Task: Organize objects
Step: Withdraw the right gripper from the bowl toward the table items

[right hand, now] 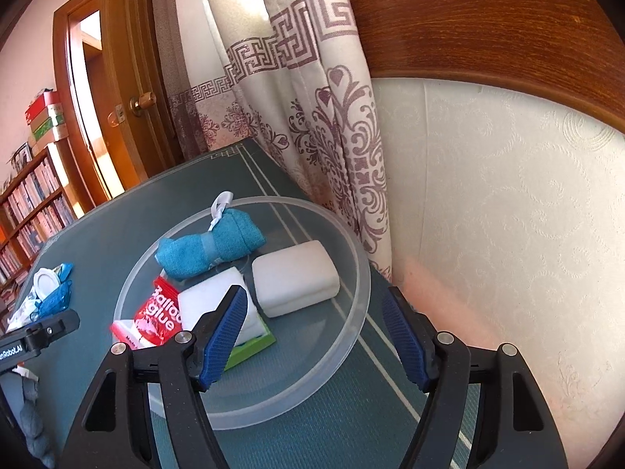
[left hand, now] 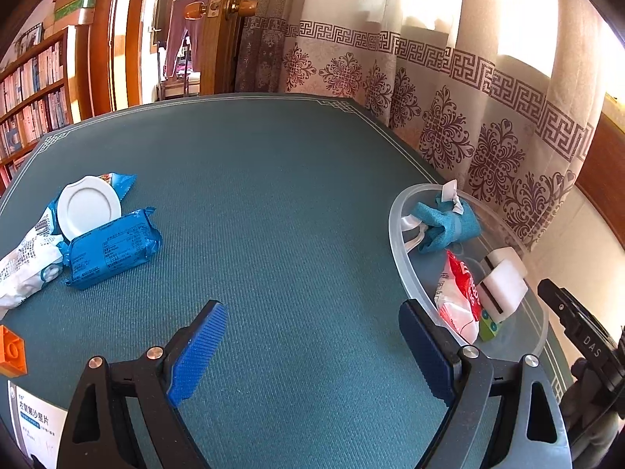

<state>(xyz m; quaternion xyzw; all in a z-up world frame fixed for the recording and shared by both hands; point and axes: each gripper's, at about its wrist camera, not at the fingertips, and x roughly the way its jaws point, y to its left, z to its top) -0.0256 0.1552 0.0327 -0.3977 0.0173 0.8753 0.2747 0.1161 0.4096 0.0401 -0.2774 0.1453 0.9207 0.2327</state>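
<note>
On the far left of the tabletop [left hand: 281,179] lie a white packet [left hand: 23,262], a small white plate [left hand: 89,207] and a blue packet [left hand: 113,250]. My left fingers [left hand: 312,348] stand wide apart over bare mat, gripping nothing. To the right, the clear bowl [right hand: 351,312] holds a teal cloth [right hand: 207,248], a red glue packet [right hand: 154,322] and a white case [right hand: 295,277]. My right fingers [right hand: 314,336] hang open above its near rim, empty.

Clear round bowl [right hand: 351,336] holds teal towel [right hand: 207,250] (rolled), white sponges [right hand: 293,277]
</note>
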